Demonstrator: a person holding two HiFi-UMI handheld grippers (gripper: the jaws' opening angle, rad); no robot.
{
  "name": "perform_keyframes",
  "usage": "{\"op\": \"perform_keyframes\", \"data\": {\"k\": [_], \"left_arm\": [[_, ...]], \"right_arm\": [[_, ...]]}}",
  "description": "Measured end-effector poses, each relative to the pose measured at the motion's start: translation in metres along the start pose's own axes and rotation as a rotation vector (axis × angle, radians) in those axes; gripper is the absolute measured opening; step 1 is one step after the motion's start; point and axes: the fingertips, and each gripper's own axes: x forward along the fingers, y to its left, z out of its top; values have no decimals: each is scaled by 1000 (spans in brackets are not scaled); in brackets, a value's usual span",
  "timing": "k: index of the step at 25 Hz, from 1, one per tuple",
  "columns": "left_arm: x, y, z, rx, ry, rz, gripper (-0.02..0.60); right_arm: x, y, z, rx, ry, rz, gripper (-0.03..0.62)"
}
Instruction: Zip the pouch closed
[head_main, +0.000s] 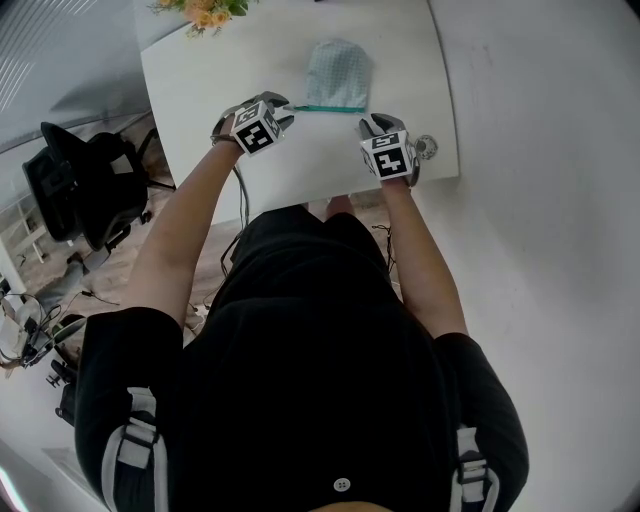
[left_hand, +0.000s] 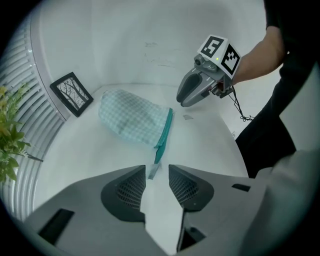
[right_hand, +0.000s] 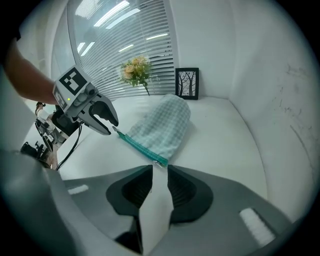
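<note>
A pale green checked pouch (head_main: 338, 72) lies flat on the white table (head_main: 220, 70), its teal zipper edge (head_main: 330, 108) toward me. My left gripper (head_main: 280, 108) sits at the zipper's left end. In the left gripper view its jaws stand apart and the small grey end tab (left_hand: 153, 170) lies in the gap at the left gripper (left_hand: 157, 173), with no pad pressing on it. My right gripper (head_main: 374, 124) is low at the zipper's right end. In the right gripper view the zipper end (right_hand: 161, 162) lies just ahead of the open, empty right gripper (right_hand: 160, 172).
A black picture frame (right_hand: 187, 83) and a bunch of flowers (right_hand: 135, 70) stand at the table's far edge by the window blinds. A black office chair (head_main: 85, 185) is on the floor to the left. Cables (head_main: 240, 200) hang below the near table edge.
</note>
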Motion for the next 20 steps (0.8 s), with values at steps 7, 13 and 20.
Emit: {"op": "perform_keyframes", "data": {"k": [7, 13, 20], "left_arm": [[-34, -2, 14, -74, -107, 61, 172], [-88, -13, 54, -156, -311, 127, 172], [-183, -35, 119, -274, -635, 227, 170]], "right_arm": [[-32, -1, 14, -14, -50, -2, 104], [-80, 18, 63, -36, -231, 76, 104], [-171, 50, 142, -60, -520, 230, 106]]}}
